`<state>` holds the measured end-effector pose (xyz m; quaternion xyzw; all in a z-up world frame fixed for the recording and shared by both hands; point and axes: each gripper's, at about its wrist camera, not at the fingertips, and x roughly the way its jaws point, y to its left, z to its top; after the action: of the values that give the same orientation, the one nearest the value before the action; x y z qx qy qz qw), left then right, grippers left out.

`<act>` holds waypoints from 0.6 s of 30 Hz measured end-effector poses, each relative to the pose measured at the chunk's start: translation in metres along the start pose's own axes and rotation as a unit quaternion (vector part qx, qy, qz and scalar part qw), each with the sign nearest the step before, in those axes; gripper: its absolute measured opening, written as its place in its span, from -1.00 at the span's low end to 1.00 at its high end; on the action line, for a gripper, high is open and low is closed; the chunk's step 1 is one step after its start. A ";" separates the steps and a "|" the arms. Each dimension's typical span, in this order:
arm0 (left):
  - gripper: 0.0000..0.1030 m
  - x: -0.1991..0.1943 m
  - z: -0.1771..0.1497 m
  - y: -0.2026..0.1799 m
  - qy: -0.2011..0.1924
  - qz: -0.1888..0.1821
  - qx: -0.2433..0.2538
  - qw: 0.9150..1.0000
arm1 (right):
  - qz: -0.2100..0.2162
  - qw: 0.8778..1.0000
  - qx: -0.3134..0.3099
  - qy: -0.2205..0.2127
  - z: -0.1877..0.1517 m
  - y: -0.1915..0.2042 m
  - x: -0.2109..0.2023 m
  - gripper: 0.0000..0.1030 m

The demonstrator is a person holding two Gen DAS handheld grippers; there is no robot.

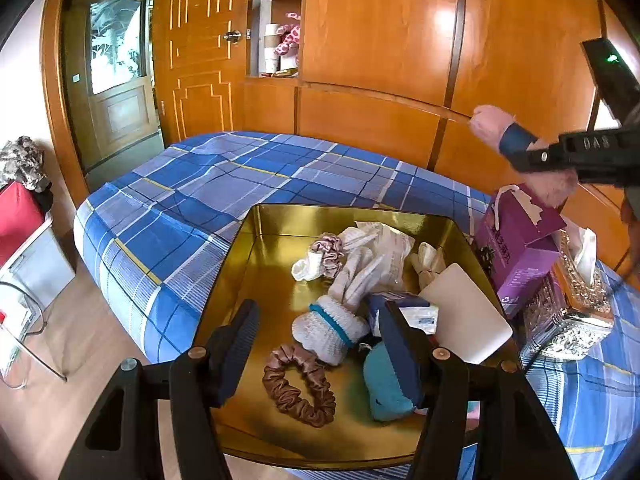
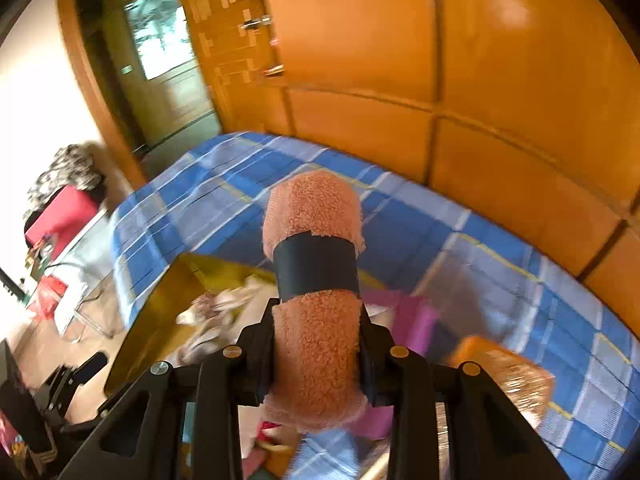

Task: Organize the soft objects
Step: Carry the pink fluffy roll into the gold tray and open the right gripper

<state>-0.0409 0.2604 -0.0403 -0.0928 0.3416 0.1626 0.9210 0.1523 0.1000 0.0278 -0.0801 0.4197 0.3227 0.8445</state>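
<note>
My right gripper is shut on a rolled pink fuzzy towel with a dark band, held in the air above the bed; it also shows in the left wrist view. My left gripper is open and empty, low over a gold tin tray. In the tray lie a brown scrunchie, a white rolled sock with a teal band, a teal plush, a pink scrunchie, white cloths and a white card.
The tray sits on a blue plaid bed. A purple box and an ornate tissue box stand right of the tray. Wooden wardrobe panels lie behind. A red box and floor are at left.
</note>
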 end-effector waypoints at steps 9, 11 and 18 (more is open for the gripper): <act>0.22 0.002 0.000 0.006 -0.001 0.012 -0.007 1.000 | 0.051 0.998 -0.027 0.022 -0.043 0.046 0.016 -0.36; 0.22 0.003 0.000 0.008 -0.001 0.015 -0.009 1.000 | 0.058 0.998 -0.030 0.024 -0.052 0.054 0.017 -0.36; 0.22 0.004 0.002 0.013 -0.003 0.020 -0.015 1.000 | 0.058 0.996 -0.053 0.040 -0.073 0.078 0.033 -0.36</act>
<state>-0.0418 0.2738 -0.0424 -0.0997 0.3384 0.1861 0.9170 0.0713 0.1466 -0.0337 -0.1134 0.4392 0.3891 0.8017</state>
